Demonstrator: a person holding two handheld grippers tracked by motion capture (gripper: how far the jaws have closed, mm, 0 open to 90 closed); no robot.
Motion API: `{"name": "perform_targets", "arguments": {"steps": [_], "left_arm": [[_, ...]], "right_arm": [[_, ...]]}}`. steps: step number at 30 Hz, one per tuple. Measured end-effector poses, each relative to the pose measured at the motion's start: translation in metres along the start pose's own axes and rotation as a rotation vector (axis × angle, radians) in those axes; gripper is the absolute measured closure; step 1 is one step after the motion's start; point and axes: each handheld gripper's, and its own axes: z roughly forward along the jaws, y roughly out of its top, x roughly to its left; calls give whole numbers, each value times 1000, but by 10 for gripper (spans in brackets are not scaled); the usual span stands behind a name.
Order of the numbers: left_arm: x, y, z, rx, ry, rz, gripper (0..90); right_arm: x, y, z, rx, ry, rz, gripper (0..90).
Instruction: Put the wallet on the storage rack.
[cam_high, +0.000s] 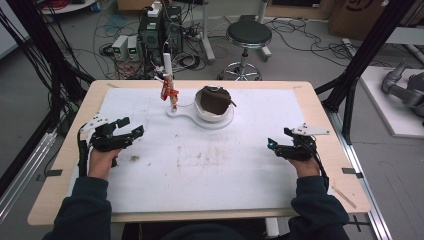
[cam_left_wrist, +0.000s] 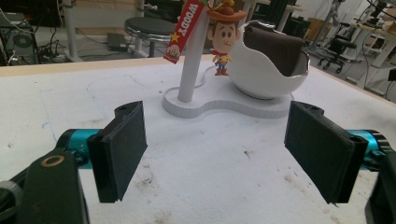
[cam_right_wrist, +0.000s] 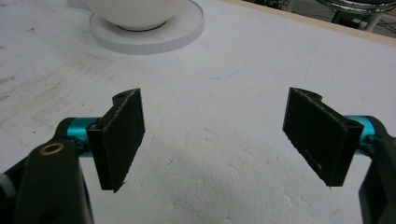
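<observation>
Left gripper (cam_high: 131, 129) rests on the white foam-covered table (cam_high: 240, 170), jaws spread wide, nothing between them. Ahead of it, a small cowboy figurine (cam_left_wrist: 223, 39) hangs at the white post (cam_left_wrist: 191, 60) of a white stand, just beside its white egg-shaped cup (cam_left_wrist: 268, 77) holding a brown cushion (cam_left_wrist: 273, 49). Right gripper (cam_high: 276, 144) lies well apart, jaws likewise wide and empty.
</observation>
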Motion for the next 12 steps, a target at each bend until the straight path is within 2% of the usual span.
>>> {"name": "perform_targets", "arguments": {"steps": [12], "left_arm": [[1, 0, 0, -2, -2, -4, 209]], "right_arm": [[-1, 0, 1, 5, 5, -2, 212]]}}
